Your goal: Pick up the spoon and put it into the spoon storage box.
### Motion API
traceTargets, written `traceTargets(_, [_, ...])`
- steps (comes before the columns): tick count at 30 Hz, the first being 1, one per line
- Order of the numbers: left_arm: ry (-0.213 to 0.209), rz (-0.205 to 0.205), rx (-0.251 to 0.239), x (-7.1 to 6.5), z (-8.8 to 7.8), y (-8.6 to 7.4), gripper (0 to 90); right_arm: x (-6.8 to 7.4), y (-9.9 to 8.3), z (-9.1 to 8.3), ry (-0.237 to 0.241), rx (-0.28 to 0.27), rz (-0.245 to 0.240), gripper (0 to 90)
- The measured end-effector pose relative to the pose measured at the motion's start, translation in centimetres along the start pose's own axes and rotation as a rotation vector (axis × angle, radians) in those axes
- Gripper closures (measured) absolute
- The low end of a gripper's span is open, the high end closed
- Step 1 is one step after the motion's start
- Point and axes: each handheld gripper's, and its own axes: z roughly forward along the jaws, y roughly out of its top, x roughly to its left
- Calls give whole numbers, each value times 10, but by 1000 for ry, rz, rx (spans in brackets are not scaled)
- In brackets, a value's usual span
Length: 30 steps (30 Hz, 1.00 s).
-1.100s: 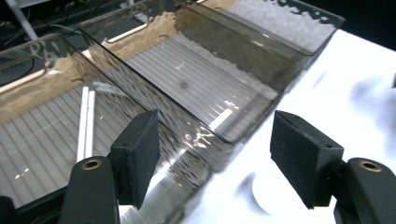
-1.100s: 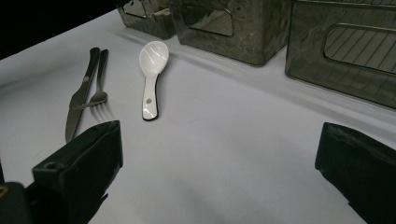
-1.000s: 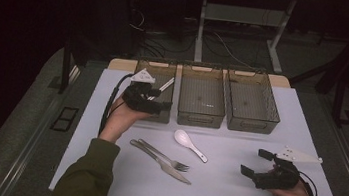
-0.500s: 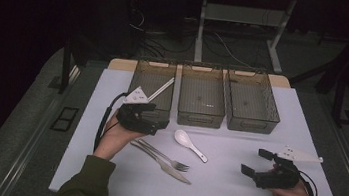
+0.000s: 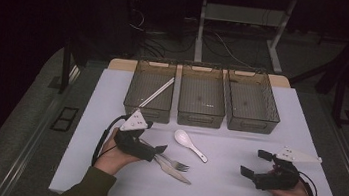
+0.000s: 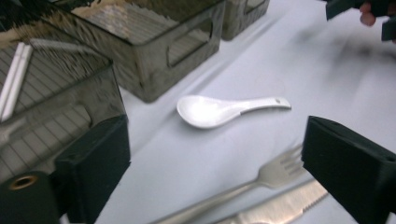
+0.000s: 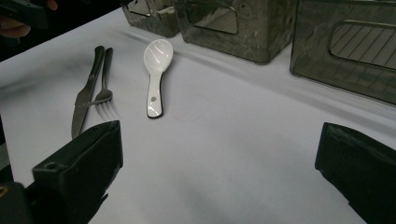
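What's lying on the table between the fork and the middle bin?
A white spoon lies alone between the fork and the middle bin, as the high view shows.

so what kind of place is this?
Probably a lab or workshop data-collection bench, not a kitchen: a white table bearing three translucent grey plastic bins, cutlery laid out, loose cables and metal desk legs on the dark floor behind.

White spoon (image 5: 189,143), silver fork (image 5: 175,163) and knife (image 5: 172,170), smoky grey bins (image 5: 203,95), black claws.
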Motion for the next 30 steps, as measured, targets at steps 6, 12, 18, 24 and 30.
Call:
traceTargets(6, [-3,-11,5,-4,-6,-18,13,1,2,0,14,32,-30,9])
traceTargets(12, [-17,-11,7,-14,-7,-29,0,7,8,0,17,52,-50,16])
traceTargets(18, [-34,32,37,-24,-1,-30,0,14,16,5,28,65,-55,175])
traceTargets(24, [-31,28,25,-23,-3,-30,0,20,22,14,50,75,-64,362])
traceTargets(30, [-35,27,25,-23,-3,-30,0,28,30,29,92,93,-78,544])
